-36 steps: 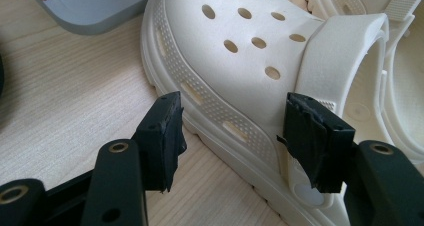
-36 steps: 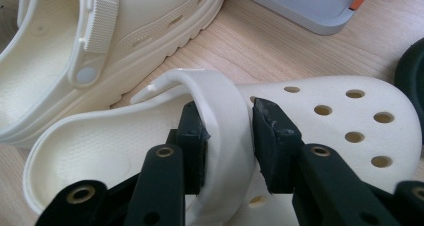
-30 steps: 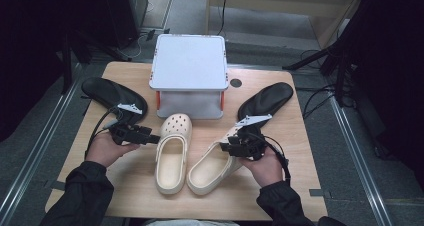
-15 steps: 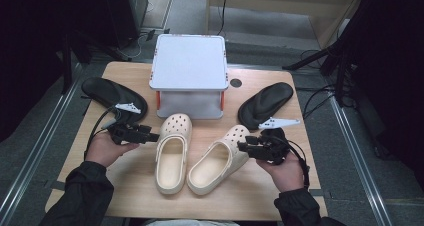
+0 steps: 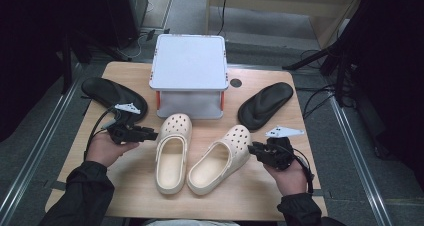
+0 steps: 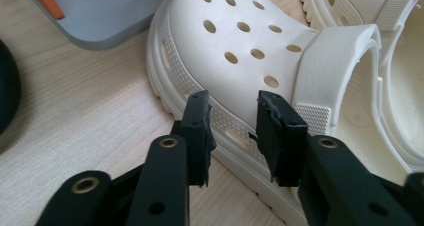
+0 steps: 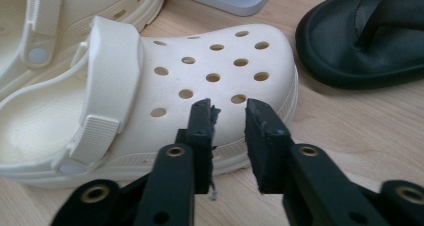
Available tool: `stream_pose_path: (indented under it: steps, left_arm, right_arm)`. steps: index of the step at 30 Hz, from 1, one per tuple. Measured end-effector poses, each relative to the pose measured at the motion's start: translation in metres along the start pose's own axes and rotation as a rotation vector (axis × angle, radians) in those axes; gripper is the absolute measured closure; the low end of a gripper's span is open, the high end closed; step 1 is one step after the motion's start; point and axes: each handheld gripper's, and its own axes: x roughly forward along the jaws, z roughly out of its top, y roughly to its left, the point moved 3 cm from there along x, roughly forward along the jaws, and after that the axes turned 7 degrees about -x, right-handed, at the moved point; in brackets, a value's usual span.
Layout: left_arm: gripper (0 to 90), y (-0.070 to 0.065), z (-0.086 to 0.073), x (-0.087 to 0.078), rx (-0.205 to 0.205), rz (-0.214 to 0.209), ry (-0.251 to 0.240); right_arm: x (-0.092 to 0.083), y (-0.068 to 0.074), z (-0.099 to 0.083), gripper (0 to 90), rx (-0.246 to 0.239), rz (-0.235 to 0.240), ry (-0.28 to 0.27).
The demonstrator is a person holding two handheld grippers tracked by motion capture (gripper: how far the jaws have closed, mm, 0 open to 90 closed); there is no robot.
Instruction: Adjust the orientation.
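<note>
Two cream clogs lie side by side at the table's middle, the left clog [image 5: 172, 151] and the right clog [image 5: 220, 158], toes pointing away from me. My left gripper [image 5: 150, 134] is just left of the left clog's toe, open, with the clog's side [image 6: 240, 46] right beyond its jaws and nothing between them. My right gripper [image 5: 252, 148] sits just right of the right clog, open and empty. Its jaws point at the holed toe [image 7: 220, 66]. In the gripper views, the left gripper [image 6: 232, 103] and the right gripper [image 7: 229, 108] each show a clear gap.
A grey-white box [image 5: 189, 71] with orange trim stands behind the clogs. One black flip-flop [image 5: 112, 96] lies at the left, another black flip-flop [image 5: 265, 106] at the right. A round hole [image 5: 236, 83] is in the wooden tabletop [image 5: 240, 196].
My right gripper has drawn back to the right, off the right clog, which now lies free. The left gripper and left clog have stayed put.
</note>
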Motion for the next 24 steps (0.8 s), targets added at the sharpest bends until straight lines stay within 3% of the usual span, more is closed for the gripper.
stream_pose_path:
  steps: [1, 2, 5, 11, 14, 15, 17, 24]
  left_arm:
    - [71.2, 0.0, 0.0, 0.0, 0.002, 0.002, -0.004]
    - [71.2, 0.0, 0.0, -0.001, 0.003, 0.002, -0.005]
    - [81.3, 0.0, 0.001, -0.002, 0.009, 0.015, -0.013]
    - [88.1, 0.0, 0.001, 0.0, 0.017, 0.015, -0.01]
    - [86.5, 0.0, 0.001, 0.003, 0.016, 0.017, -0.015]
    - [86.0, 0.0, 0.001, 0.005, 0.01, 0.013, -0.022]
    - [86.0, -0.001, 0.003, 0.008, -0.003, -0.002, -0.026]
    - [86.4, 0.0, 0.002, 0.01, -0.002, -0.006, -0.027]
  right_arm:
    - [0.003, 0.0, -0.001, 82.6, 0.021, 0.009, 0.003]
    - [0.003, 0.0, -0.001, 82.6, 0.021, 0.009, 0.003]
    - [0.012, -0.004, -0.008, 90.0, 0.09, 0.049, 0.046]
    - [0.018, -0.006, -0.011, 90.0, 0.115, 0.068, 0.078]
    - [0.019, -0.004, -0.012, 90.0, 0.107, 0.068, 0.084]
    - [0.022, -0.003, -0.011, 90.0, 0.077, 0.071, 0.086]
    - [0.024, -0.003, -0.011, 90.0, 0.063, 0.069, 0.089]
    - [0.029, -0.007, -0.009, 90.0, 0.079, 0.087, 0.093]
